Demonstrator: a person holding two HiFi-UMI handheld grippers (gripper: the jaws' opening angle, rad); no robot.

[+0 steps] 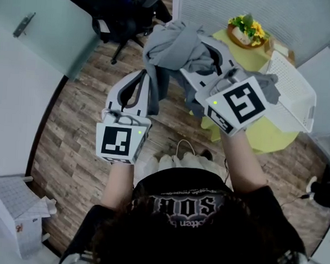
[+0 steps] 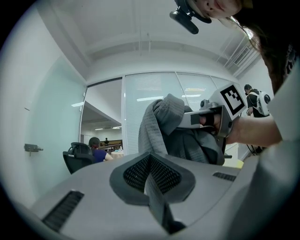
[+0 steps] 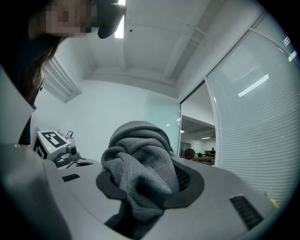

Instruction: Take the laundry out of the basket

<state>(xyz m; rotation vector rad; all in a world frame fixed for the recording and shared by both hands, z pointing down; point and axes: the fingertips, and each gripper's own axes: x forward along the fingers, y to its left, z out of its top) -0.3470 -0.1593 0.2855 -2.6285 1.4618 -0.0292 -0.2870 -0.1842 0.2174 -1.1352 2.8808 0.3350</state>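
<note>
On a green table [image 1: 265,137] at right, a white basket [image 1: 293,92] is seen. A grey garment [image 1: 170,45] is held up at upper centre, bunched in the right gripper [image 3: 150,176] and thinly pinched by the left gripper [image 2: 151,174]. Both grips should be held firm while it is carried clear.

I count 2 grippers: left gripper [image 1: 139,85], right gripper [image 1: 213,64]. 1 grey garment [image 1: 170,48] spans both. 1 white basket [image 1: 292,94] right of the right gripper, on 1 yellow table [image 1: 276,138]. 1 office chair [image 1: 119,11] beyond the left gripper.
</note>
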